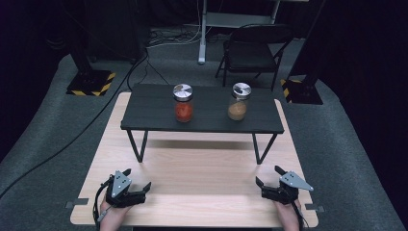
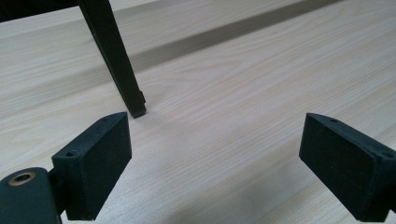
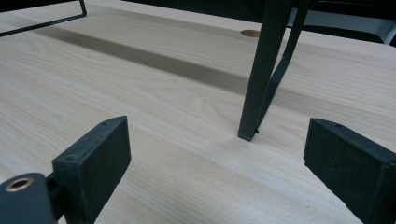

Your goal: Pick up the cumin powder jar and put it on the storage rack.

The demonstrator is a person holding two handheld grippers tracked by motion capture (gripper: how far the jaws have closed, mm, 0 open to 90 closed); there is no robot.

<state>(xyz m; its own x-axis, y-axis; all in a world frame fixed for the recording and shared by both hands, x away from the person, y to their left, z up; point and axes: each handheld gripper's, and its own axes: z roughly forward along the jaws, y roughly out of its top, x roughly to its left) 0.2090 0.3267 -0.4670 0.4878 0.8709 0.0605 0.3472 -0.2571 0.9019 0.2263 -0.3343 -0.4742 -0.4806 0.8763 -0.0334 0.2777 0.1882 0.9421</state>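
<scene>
Both tools, left tool (image 1: 136,181) and right tool (image 1: 267,176), rest apart and empty on the pale wooden bench (image 1: 202,168). The red-filled glass jar (image 1: 183,103) and brown-filled glass jar (image 1: 238,101) stand well apart on the black raised shelf (image 1: 207,118); approach level, gripping each body below its silver lid.

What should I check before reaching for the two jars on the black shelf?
1. Left gripper open, nothing between its jaws: ok.
2. Right gripper open, nothing between its jaws: ok.
3. Red-filled jar upright on the black shelf: ok.
4. Brown-filled jar upright, apart from the red one: ok.
5. Silver lids screwed tight: cannot tell.
6. Wooden table between grippers and shelf free of obstacles: ok.
</scene>
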